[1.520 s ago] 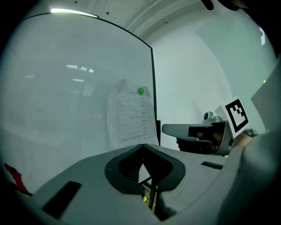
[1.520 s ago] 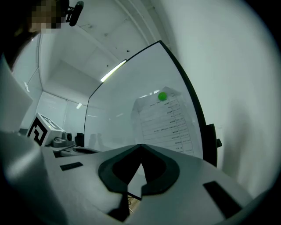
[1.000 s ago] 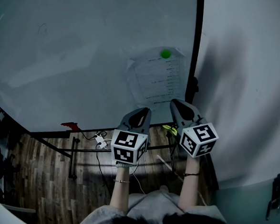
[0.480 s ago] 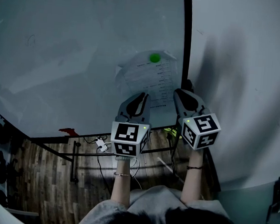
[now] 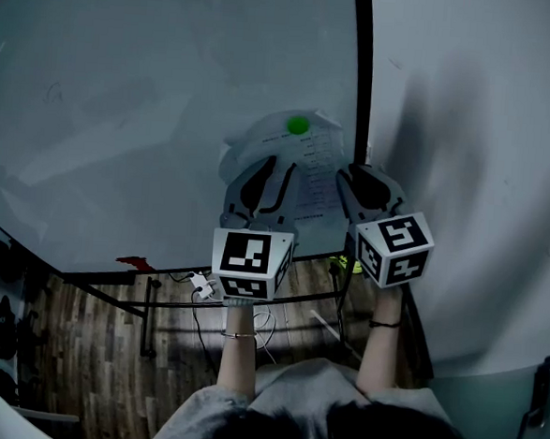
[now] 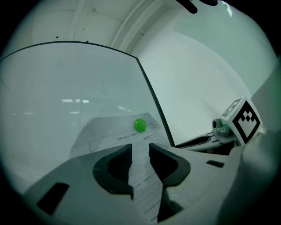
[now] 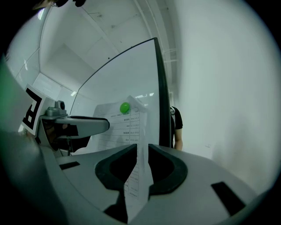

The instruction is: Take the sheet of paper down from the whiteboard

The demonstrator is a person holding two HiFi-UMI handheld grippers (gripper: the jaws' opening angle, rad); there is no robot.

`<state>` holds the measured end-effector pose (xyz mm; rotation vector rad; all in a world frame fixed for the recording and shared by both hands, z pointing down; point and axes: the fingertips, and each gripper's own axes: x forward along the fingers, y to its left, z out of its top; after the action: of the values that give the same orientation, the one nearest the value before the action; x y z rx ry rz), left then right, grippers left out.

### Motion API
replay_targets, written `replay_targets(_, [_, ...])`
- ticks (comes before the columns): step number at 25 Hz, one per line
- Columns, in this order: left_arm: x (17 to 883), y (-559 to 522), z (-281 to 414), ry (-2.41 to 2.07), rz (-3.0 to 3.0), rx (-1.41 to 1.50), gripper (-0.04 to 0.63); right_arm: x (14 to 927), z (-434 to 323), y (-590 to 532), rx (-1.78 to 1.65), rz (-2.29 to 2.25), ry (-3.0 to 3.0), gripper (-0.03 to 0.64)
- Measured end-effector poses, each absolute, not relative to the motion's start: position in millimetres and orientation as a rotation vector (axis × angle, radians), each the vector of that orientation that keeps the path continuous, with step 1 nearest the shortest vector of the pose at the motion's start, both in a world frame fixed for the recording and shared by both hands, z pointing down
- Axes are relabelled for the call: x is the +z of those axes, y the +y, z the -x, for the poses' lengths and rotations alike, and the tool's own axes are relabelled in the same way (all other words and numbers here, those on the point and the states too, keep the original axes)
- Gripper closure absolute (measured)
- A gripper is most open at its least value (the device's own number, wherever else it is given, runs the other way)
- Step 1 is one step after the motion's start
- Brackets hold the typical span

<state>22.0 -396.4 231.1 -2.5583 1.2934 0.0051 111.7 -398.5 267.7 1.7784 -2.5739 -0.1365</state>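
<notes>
— Left gripper [image 5: 269, 165], head view: report.
— Raised at the whiteboard [image 5: 151, 111], just left of the right gripper [image 5: 355, 177]. Paper [image 5: 315, 160] lies ahead of both, pinned above them by a green magnet [image 5: 298, 125].
— Left gripper view?
— Jaws apart and opening. Paper shows through the gap, pads clear of it. Magnet sits above the tips.
— Right gripper view?
— Jaws closed on the paper's edge, which stands edge-on between the pads. Magnet is up and left.

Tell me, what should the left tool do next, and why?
Probably lift the left tool, its empty jaws opening, to the green magnet and pinch it: it pins the sheet to the whiteboard while the right tool grips the sheet's edge.
</notes>
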Motion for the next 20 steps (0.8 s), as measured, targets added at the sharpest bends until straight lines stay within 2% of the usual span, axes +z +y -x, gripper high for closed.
replay_targets(8, [194,-401,-41,1.263,2.475,0.031,0.472,258,-109,-410,-0.113,-1.725,-2.577,0.554])
replay_targets(20, [178,-410,-54,1.293,2.350,-0.036,0.472,257,-97,-417,-0.092,-1.627,-2.593,0.554])
